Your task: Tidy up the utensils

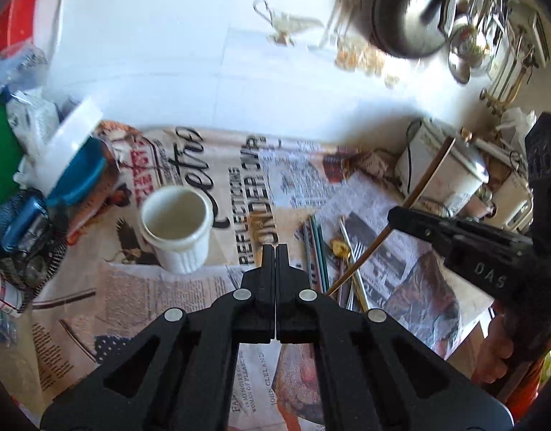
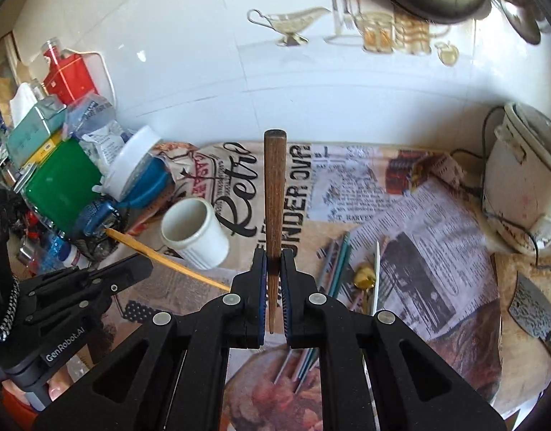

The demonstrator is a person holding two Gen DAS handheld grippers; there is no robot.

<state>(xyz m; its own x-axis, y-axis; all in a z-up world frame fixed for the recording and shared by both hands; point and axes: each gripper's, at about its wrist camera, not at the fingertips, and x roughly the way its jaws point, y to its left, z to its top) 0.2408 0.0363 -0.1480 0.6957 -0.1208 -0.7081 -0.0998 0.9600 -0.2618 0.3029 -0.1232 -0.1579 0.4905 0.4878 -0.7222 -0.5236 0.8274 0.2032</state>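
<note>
A brown wooden chopstick [image 2: 274,194] stands upright at frame centre, thick end up. A white ribbed cup [image 2: 194,231] sits empty left of centre. More utensils [image 2: 342,269] lie bundled lower right.

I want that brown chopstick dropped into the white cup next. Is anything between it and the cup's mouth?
Nothing visible. The right gripper holds the brown chopstick just right of the white cup, whose mouth is open and looks empty. The left gripper with its yellow chopstick sits low beside the cup.
</note>
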